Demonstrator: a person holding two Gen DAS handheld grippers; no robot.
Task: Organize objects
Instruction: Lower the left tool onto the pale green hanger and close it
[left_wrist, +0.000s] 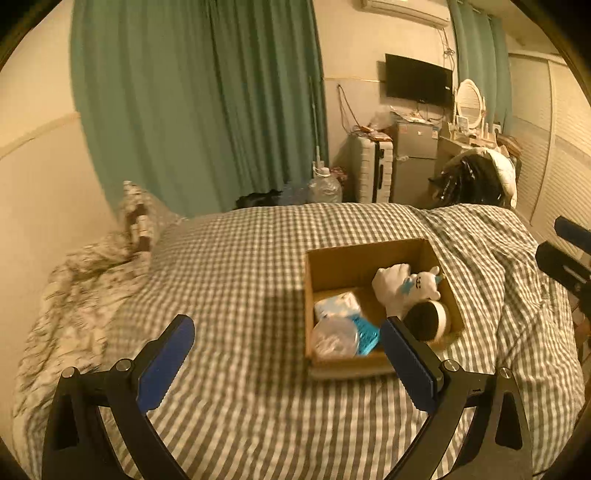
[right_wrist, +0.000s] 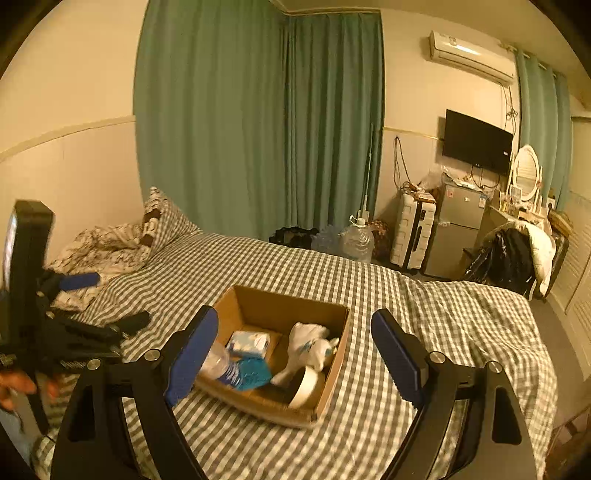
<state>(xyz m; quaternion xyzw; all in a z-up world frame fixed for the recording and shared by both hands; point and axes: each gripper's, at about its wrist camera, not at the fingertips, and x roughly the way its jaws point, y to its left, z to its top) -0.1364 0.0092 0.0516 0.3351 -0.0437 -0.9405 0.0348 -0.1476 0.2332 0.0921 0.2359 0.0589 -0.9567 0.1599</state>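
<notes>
An open cardboard box (left_wrist: 354, 264) (right_wrist: 334, 365) sits on the checked bed. Inside lie a white plush toy (left_wrist: 402, 286) (right_wrist: 308, 341), a tissue pack (left_wrist: 338, 304) (right_wrist: 248, 342), a clear plastic bottle (left_wrist: 334, 338) (right_wrist: 219, 363) with a blue label, a blue item (left_wrist: 365, 334) (right_wrist: 253, 373) and a tape roll (left_wrist: 430, 319) (right_wrist: 304, 387). My left gripper (left_wrist: 288, 345) is open and empty, hovering just left of and before the box. My right gripper (right_wrist: 295, 341) is open and empty, above the box's near side. The right gripper shows at the left wrist view's right edge (left_wrist: 565, 258).
The bed (left_wrist: 236, 258) (right_wrist: 406, 332) has a grey checked cover, with a rumpled floral quilt (left_wrist: 85, 273) (right_wrist: 103, 243) at the head. Green curtains (right_wrist: 258, 122), a water jug (right_wrist: 356, 240), a suitcase (right_wrist: 412, 230), a small fridge (right_wrist: 456, 229) and a laden chair (right_wrist: 513, 254) stand beyond.
</notes>
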